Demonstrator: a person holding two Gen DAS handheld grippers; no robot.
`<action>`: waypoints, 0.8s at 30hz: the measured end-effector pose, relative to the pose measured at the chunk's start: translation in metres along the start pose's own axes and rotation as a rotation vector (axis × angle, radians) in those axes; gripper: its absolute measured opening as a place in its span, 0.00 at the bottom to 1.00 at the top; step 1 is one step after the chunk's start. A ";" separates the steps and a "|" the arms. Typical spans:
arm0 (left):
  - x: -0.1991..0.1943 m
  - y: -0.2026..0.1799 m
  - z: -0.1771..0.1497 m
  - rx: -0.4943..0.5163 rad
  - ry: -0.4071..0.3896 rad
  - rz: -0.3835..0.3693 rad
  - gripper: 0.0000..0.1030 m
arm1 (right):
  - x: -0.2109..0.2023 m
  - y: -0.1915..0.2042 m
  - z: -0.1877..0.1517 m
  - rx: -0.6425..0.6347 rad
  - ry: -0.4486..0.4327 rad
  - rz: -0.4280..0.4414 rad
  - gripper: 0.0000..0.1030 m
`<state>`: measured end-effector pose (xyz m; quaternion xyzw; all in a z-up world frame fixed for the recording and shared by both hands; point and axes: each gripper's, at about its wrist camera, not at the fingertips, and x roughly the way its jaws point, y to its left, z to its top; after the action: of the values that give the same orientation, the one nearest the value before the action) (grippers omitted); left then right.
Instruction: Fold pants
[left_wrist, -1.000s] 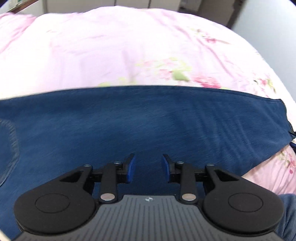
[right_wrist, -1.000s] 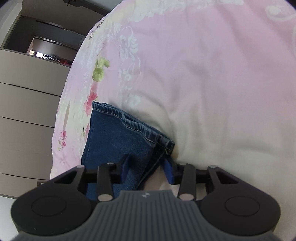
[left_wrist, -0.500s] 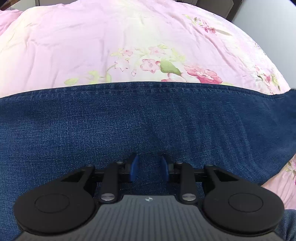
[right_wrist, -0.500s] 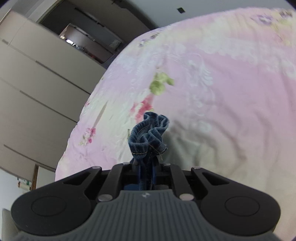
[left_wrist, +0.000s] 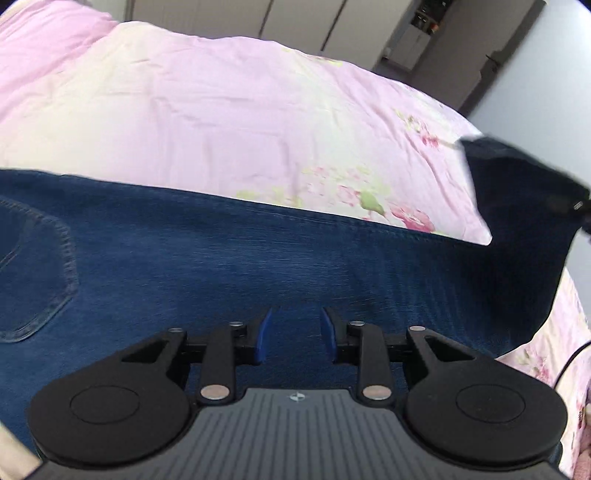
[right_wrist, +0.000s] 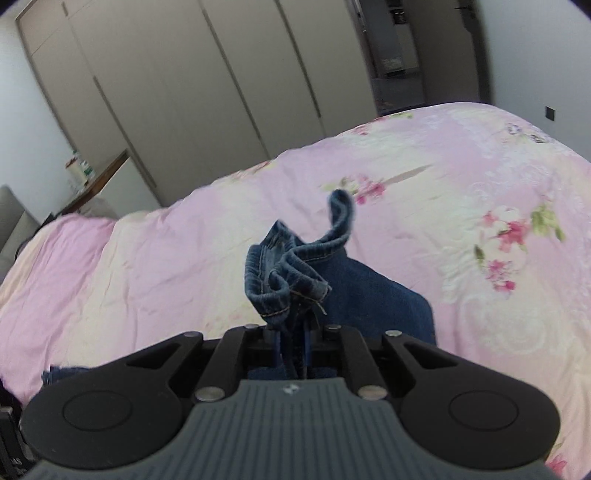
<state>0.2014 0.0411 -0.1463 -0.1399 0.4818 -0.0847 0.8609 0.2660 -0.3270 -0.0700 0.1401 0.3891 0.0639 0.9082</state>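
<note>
- Left wrist view: the left gripper (left_wrist: 295, 336) was angled steeply down over the jeans (left_wrist: 229, 266), which were spread flat across the pink floral bedspread (left_wrist: 221, 122).
- Its blue pads (left_wrist: 264, 339) were parted with denim showing in the gap, but nothing was pinched between them, so it was counted as released.
- A back pocket (left_wrist: 40, 273) was seen on the left side of the denim.
- On the right, the leg end (left_wrist: 524, 221) was lifted off the bed and pulled up towards the top right corner, pretty blurred.
- Right wrist view: the right gripper (right_wrist: 291, 350) was tilted down over the bed, with wardrobe doors (right_wrist: 207, 85) filling the background.
- Its jaws had just been closing within the last second and were clamped tight on the bunched hem (right_wrist: 291, 266) of the jeans.
- The hem was crumpled up above the fingers, and the rest of the leg was hung down behind towards the bedspread.
</note>
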 end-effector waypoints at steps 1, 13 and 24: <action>-0.005 0.008 -0.002 -0.014 0.000 0.001 0.34 | 0.011 0.018 -0.009 -0.026 0.031 0.007 0.06; -0.002 0.066 -0.042 -0.166 0.053 -0.107 0.34 | 0.087 0.151 -0.168 -0.580 0.304 -0.038 0.07; 0.007 0.068 -0.041 -0.214 0.065 -0.165 0.35 | 0.080 0.163 -0.214 -0.904 0.379 0.016 0.38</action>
<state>0.1707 0.0971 -0.1945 -0.2673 0.5026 -0.1079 0.8150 0.1647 -0.1102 -0.2165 -0.2794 0.4799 0.2581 0.7906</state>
